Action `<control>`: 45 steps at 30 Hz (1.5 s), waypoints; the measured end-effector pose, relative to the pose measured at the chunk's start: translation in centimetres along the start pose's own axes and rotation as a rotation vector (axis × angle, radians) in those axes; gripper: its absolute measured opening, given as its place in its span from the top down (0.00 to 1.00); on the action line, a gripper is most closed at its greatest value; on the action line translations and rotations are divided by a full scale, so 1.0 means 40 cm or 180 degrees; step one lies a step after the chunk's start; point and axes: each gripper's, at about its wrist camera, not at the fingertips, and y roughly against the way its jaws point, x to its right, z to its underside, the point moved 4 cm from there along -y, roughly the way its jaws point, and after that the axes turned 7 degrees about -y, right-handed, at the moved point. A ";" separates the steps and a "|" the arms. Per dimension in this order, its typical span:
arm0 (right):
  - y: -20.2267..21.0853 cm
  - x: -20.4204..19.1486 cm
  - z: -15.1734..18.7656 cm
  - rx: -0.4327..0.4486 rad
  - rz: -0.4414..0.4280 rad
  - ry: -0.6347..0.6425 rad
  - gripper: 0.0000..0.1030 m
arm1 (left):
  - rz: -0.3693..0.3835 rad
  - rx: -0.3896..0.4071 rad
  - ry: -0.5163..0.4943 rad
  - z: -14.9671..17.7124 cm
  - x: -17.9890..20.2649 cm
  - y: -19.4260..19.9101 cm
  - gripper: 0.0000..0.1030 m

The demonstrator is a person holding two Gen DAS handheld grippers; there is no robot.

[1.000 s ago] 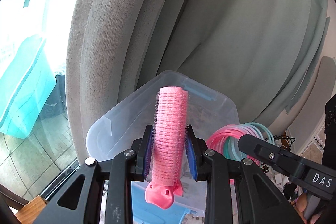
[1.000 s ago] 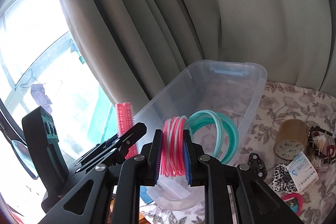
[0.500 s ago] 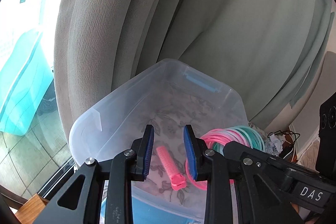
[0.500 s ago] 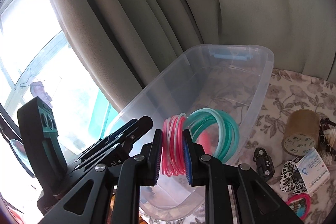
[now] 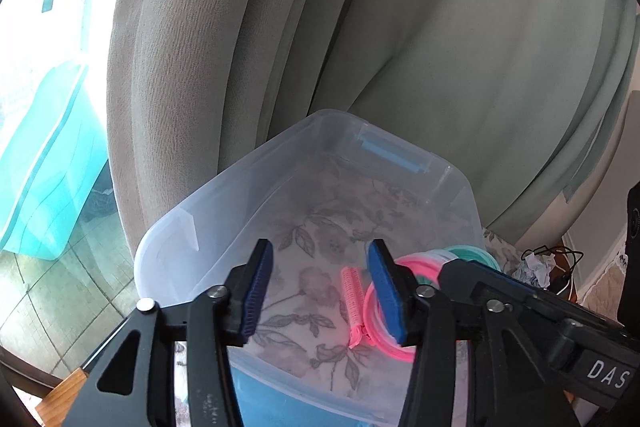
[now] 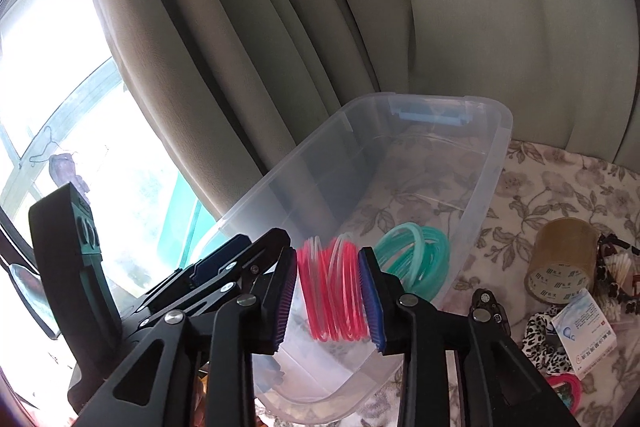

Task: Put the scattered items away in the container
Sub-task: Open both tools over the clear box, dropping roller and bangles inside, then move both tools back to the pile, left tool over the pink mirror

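Note:
A clear plastic container (image 5: 224, 203) (image 6: 492, 163) stands on a floral cloth. A pink hair roller (image 5: 352, 291) lies on its floor. My left gripper (image 5: 320, 291) hangs open and empty above the container's near end. My right gripper (image 6: 330, 299) is over the container's near corner; its jaws have spread and the pink rings (image 6: 332, 291) stand loosely between them, fanned out. The teal rings (image 6: 416, 259) of the same bundle hang beyond, inside the container. The bundle also shows in the left wrist view (image 5: 384, 307) beside my left gripper.
Grey curtains (image 6: 360, 7) hang right behind the container. On the cloth to the right lie a brown tape roll (image 6: 560, 259), a small card packet (image 6: 580, 331), a leopard-print hair tie (image 6: 540, 339), a black clip (image 6: 488, 303) and a pink item (image 6: 564, 387).
My left gripper opened and the pink roller dropped onto the container floor. My right gripper moved over the container and its jaws widened, so the rings fanned apart.

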 end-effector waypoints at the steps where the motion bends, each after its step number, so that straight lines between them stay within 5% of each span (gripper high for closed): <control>1: 0.006 0.002 -0.003 0.0012 0.0009 -0.0009 0.53 | 0.0009 -0.0009 0.0035 0.000 -0.001 -0.001 0.44; 11: 0.106 0.031 -0.002 0.0222 0.0086 -0.0190 0.50 | -0.0079 -0.0131 -0.0026 -0.001 0.052 0.004 0.43; 30: 0.456 0.115 0.064 0.0983 0.0198 -0.0613 0.49 | 0.0288 0.0510 -0.0746 -0.008 0.282 0.250 0.42; 38: 0.593 0.193 0.103 0.1328 0.0303 -0.0823 0.47 | 0.0628 0.0150 -0.0945 0.052 0.401 0.235 0.42; 45: 0.657 0.312 0.138 0.1420 0.0598 -0.1055 0.46 | 0.0602 -0.0155 -0.1092 0.141 0.467 0.189 0.42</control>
